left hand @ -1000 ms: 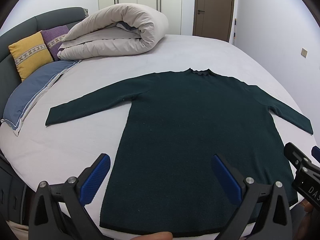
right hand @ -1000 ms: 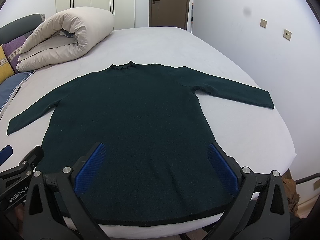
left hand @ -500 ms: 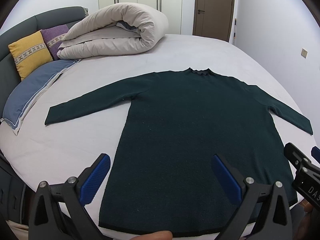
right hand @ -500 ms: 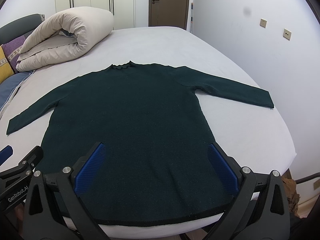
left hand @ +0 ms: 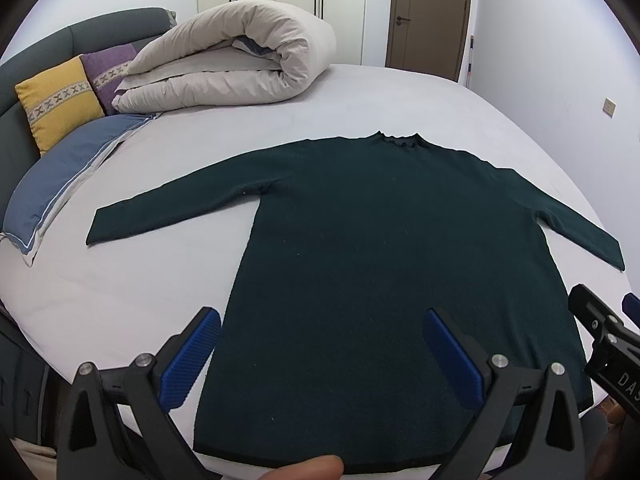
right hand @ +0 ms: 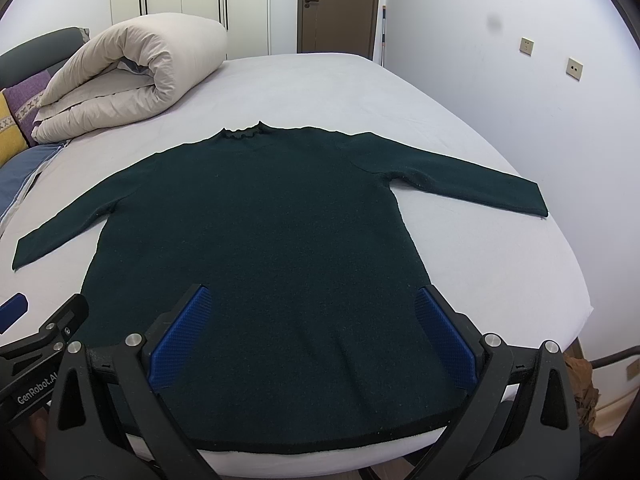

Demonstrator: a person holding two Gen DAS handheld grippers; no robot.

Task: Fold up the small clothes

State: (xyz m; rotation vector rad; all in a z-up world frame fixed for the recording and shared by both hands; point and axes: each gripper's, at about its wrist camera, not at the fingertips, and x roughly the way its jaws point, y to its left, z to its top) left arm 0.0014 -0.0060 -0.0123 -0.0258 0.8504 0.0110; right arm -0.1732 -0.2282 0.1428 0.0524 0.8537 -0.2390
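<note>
A dark green long-sleeved sweater [left hand: 384, 248] lies flat on the white bed [left hand: 120, 312], collar far, hem at the near edge, both sleeves spread out. It also shows in the right wrist view [right hand: 260, 232]. My left gripper [left hand: 320, 332] is open and empty, held above the hem's left part. My right gripper [right hand: 312, 320] is open and empty above the hem's right part. Each gripper shows at the edge of the other's view: the right one [left hand: 600, 336] and the left one [right hand: 44, 332].
A rolled beige duvet [left hand: 232, 68] lies at the far left of the bed. Yellow [left hand: 56, 100] and purple [left hand: 108, 68] cushions and a blue pillow [left hand: 60, 176] sit by the grey headboard. A wall [right hand: 520, 100] stands to the right, a door [right hand: 336, 4] beyond.
</note>
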